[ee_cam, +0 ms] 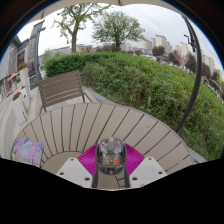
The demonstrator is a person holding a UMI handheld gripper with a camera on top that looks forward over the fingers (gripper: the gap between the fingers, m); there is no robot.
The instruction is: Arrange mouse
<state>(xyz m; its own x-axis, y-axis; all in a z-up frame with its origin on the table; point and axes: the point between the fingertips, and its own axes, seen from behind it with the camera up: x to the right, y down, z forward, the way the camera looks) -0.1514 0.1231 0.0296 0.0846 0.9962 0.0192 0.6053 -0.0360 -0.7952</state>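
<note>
A dark, partly see-through mouse (pixel 110 154) sits between my gripper's (pixel 111 163) two fingers. The magenta pads (pixel 90 160) press against both of its sides, so the gripper is shut on it. The mouse is held over the near edge of a round table of pale wooden slats (pixel 90 125). Its underside and whether it touches the slats are hidden by the fingers.
A small pale patterned mat (pixel 27 150) lies on the table to the left of the fingers. A wooden slatted chair (pixel 62 88) stands beyond the table at the left. A green hedge (pixel 150 80), trees and buildings lie further off.
</note>
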